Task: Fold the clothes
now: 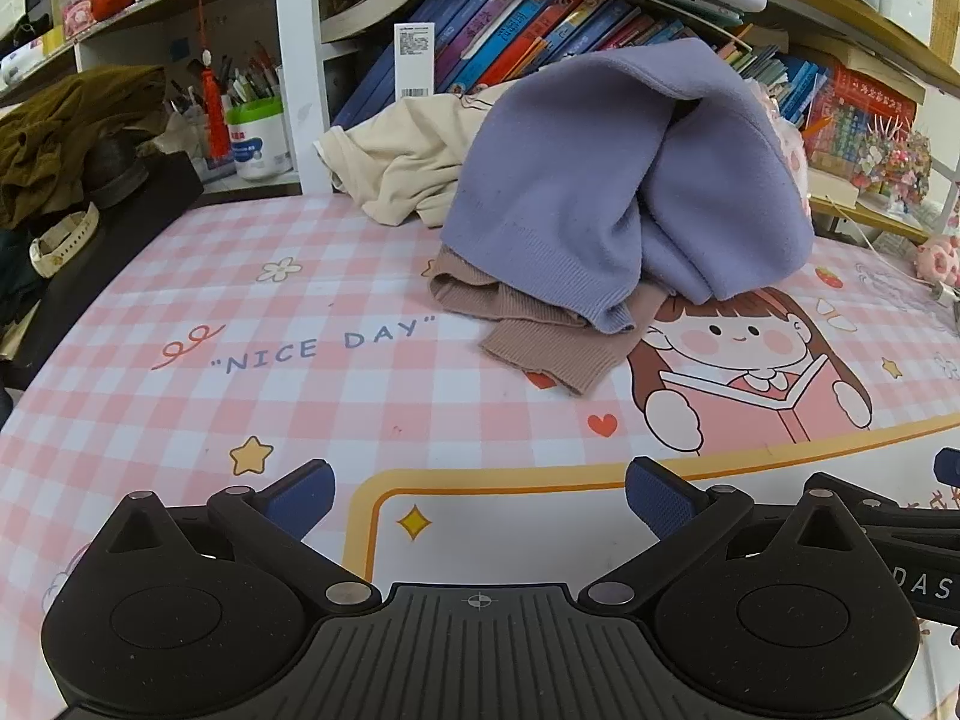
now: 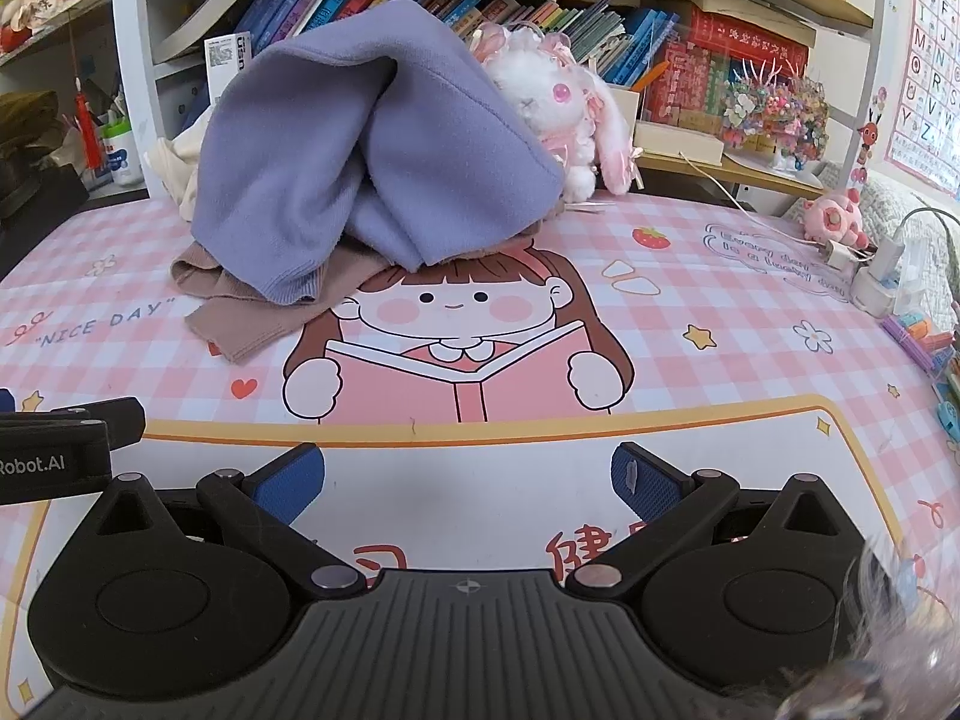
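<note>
A heap of clothes lies at the back of the pink checked desk mat (image 1: 240, 312) (image 2: 690, 312). On top is a lilac knit garment (image 1: 600, 180) (image 2: 360, 168), under it a tan ribbed piece (image 1: 540, 348) (image 2: 240, 324), behind it a cream one (image 1: 396, 162) (image 2: 174, 168). My left gripper (image 1: 480, 501) hovers over the mat's front, well short of the heap, open with nothing between its blue pads. My right gripper (image 2: 468, 480) is likewise open and empty, beside the left one, whose arm (image 2: 60, 450) shows at that view's left edge.
Bookshelves (image 1: 540, 18) rise right behind the heap. A white plush rabbit (image 2: 558, 102) leans beside the lilac garment. A pen pot (image 1: 258, 132) and a dark olive cloth (image 1: 66, 132) stand at the left. Chargers and cables (image 2: 870, 270) lie at the right edge.
</note>
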A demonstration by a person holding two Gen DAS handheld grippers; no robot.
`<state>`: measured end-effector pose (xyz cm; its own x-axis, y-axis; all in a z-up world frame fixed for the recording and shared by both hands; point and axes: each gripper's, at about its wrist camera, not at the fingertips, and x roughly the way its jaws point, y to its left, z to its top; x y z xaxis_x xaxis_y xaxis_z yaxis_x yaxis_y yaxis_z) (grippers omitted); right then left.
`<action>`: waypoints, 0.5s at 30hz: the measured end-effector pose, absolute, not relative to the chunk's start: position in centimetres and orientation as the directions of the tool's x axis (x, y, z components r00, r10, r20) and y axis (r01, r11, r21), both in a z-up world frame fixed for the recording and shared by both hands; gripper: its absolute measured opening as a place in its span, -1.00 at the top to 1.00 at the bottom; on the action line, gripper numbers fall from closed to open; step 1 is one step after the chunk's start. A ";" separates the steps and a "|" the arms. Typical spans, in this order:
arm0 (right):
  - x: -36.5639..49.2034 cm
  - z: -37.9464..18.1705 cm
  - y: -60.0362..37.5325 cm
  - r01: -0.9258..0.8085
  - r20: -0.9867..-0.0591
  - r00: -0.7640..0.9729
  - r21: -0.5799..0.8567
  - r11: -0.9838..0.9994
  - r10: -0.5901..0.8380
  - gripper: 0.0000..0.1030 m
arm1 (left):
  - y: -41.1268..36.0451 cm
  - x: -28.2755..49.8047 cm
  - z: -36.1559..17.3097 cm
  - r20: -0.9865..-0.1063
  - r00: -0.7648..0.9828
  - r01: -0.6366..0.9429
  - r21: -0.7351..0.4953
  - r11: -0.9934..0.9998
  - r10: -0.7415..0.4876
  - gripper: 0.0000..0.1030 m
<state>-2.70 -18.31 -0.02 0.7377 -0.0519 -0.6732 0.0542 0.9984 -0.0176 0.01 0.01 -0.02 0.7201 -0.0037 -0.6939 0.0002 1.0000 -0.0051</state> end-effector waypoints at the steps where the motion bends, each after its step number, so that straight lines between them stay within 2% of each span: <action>1: -2.7 0.0 -18.3 0.054 -0.674 0.737 -0.018 0.998 -0.052 -1.00 | 0.0 0.0 -0.1 -0.694 0.720 0.000 -0.005 1.000 -0.004 -1.00; 15: -2.4 -0.2 -18.2 0.056 -0.681 0.730 -0.018 0.998 -0.054 -1.00 | 0.3 0.0 -0.5 -0.700 0.714 0.001 -0.009 1.000 -0.008 -1.00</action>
